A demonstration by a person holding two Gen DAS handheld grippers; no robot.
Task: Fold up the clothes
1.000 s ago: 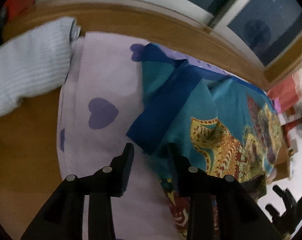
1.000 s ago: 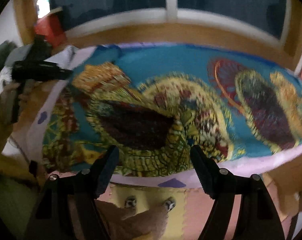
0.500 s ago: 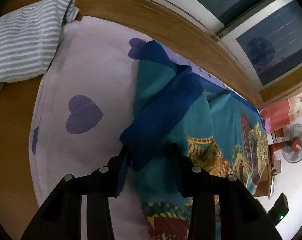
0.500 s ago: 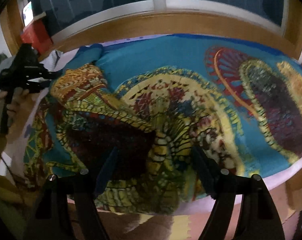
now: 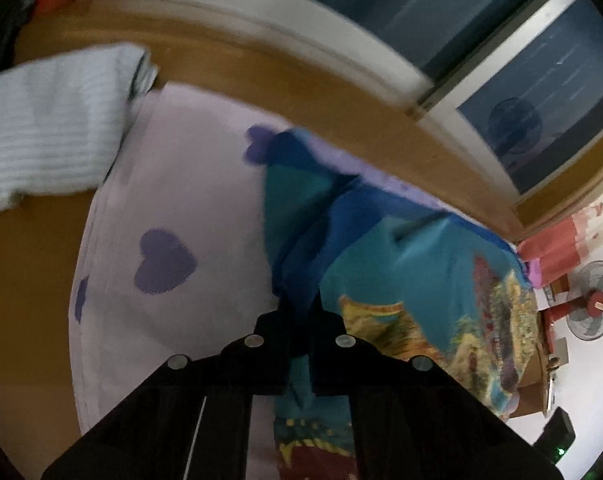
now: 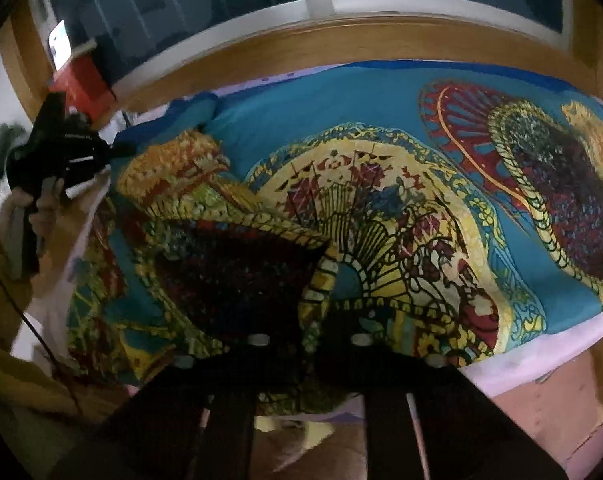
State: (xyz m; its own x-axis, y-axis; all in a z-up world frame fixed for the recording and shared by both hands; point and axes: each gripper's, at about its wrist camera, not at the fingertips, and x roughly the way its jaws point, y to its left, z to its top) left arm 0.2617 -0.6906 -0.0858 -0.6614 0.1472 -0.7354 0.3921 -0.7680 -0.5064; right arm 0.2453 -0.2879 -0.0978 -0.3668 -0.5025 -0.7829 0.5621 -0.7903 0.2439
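My left gripper (image 5: 299,300) has its jaws closing, and the frame shows a dark blue fold of the printed garment (image 5: 413,264) pinched between them. My right gripper (image 6: 311,316) is closing too, with a ridge of the same garment's patterned cloth caught between its jaws.

The garment lies spread across a pale sheet with purple hearts (image 5: 189,200), which covers a wooden worktop (image 5: 25,280) under a window (image 5: 541,120). My right hold is at the near edge of the worktop. My left is at the garment's end, where bare sheet begins.

I judge the cloth thin, light and limp: it bunches readily and will sag between two holds. It should not slip much, but a pinch may gather more than one layer. The edges and corners look like the best places to hold it, so it hangs flat when lifted.

The left wrist view alone shows a folded pale striped cloth (image 5: 49,128) at the far left corner of the worktop, the sheet's bare stretch, and a standing fan (image 5: 593,304) off beyond the right end. The right wrist view alone shows the garment's full printed face, and the person's hand (image 6: 41,208) on the other gripper's handle at the left end. It also takes in a red box (image 6: 83,84) by the window. Neither view shows the garment's underside.
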